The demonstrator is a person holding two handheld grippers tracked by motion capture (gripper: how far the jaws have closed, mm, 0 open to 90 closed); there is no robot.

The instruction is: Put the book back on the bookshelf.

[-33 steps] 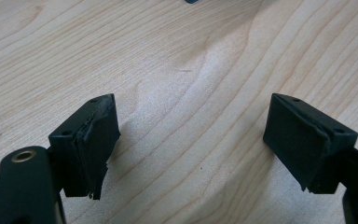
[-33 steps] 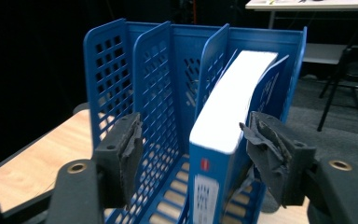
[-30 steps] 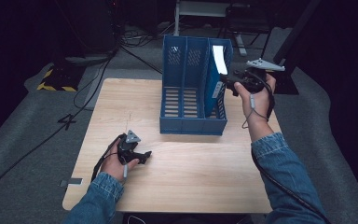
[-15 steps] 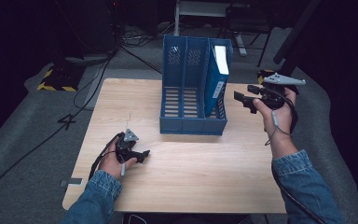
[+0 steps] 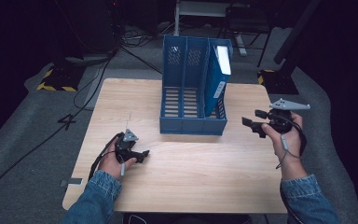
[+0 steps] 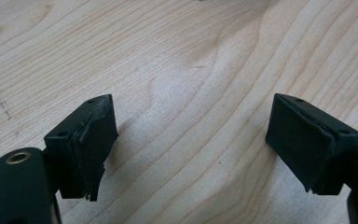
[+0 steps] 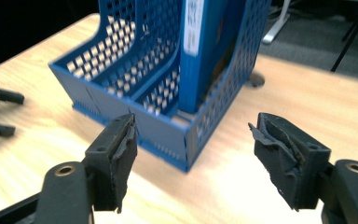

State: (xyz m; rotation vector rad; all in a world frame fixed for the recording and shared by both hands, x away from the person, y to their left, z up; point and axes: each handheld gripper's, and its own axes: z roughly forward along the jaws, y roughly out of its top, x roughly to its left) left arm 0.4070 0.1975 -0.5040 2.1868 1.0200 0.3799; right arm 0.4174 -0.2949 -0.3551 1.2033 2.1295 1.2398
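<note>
Both grippers' jaws stand apart, empty: the left gripper [image 5: 142, 153] low over the counter [image 5: 191, 182], the right gripper [image 5: 254, 119], just opening, beside the file rack [image 5: 193, 123], which hides the blue folder [image 5: 216, 84]'s foot.

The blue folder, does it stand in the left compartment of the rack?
No, the blue folder stands in the right compartment of the rack.

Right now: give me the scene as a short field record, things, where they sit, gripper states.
surface: wooden table
rack: blue file rack, three slots, upright at the table's far middle
contents: blue folder tilted in the rightmost slot; other two slots empty
left gripper: low over the table's near left, jaws open, nothing between
right gripper: right of the rack, apart from it, jaws open, nothing between
</note>
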